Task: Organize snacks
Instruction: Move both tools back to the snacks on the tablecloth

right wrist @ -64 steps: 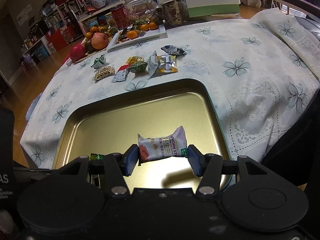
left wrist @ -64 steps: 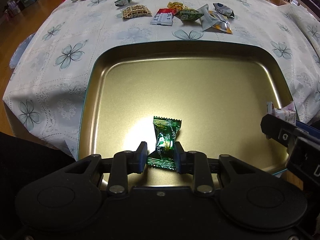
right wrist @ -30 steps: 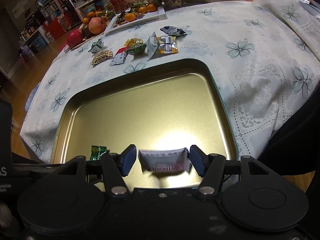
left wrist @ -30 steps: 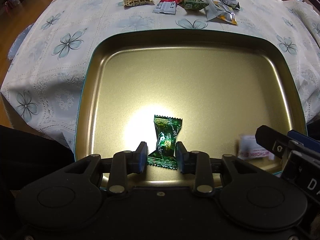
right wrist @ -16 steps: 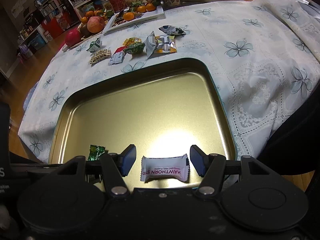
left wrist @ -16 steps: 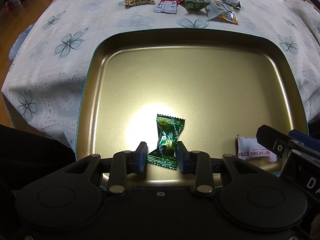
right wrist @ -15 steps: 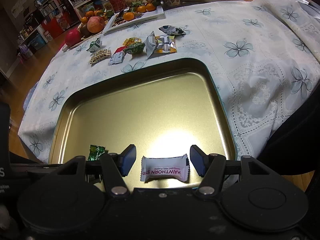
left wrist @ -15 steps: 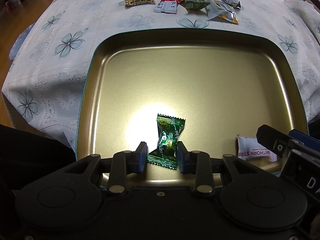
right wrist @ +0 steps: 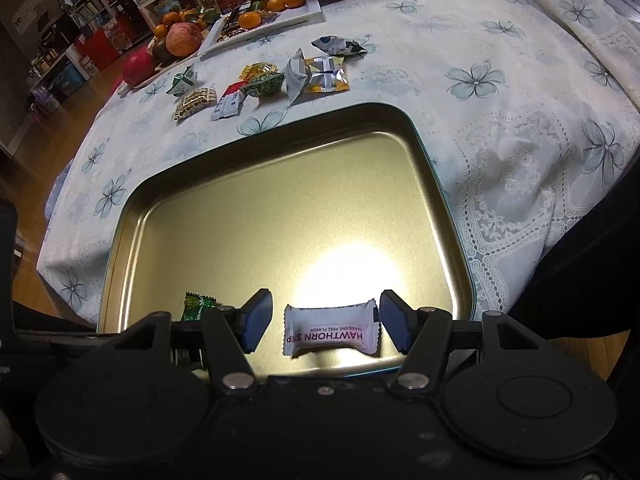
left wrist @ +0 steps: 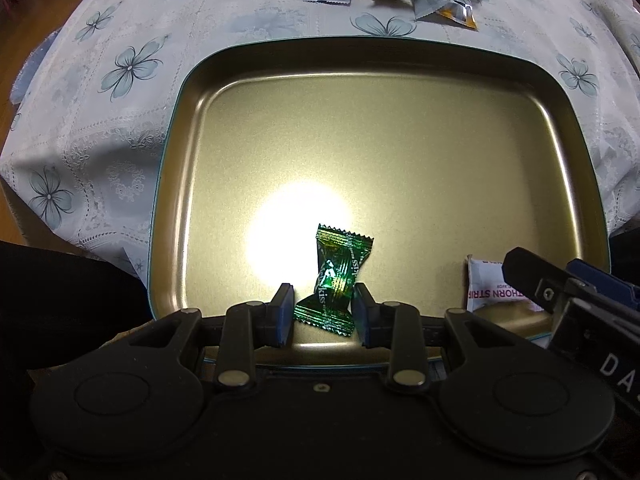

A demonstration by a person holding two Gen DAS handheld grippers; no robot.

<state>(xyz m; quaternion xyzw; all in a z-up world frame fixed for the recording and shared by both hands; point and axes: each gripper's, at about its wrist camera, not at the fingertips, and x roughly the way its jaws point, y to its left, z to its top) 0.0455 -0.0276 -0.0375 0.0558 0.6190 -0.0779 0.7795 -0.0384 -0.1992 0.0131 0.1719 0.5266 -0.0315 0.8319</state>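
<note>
Tray [left wrist: 192, 92], gold metal, sits on floral-cloth surface [left wrist: 100, 120] at its near edge. Green candy [left wrist: 336, 276] lies on tray floor, near side, between fingers of left gripper [left wrist: 322, 314]; right pad looks to touch wrapper, left pad shows a slim gap, so grip not confirmed. White hawthorn packet [right wrist: 331, 332] lies flat on tray floor at near-right, between fingers of right gripper [right wrist: 326, 322]; jaws apart, clear gap each side, no contact. Loose snack pile [right wrist: 280, 76] on cloth beyond tray's far rim. Fruit plate [right wrist: 276, 16] further back.
</note>
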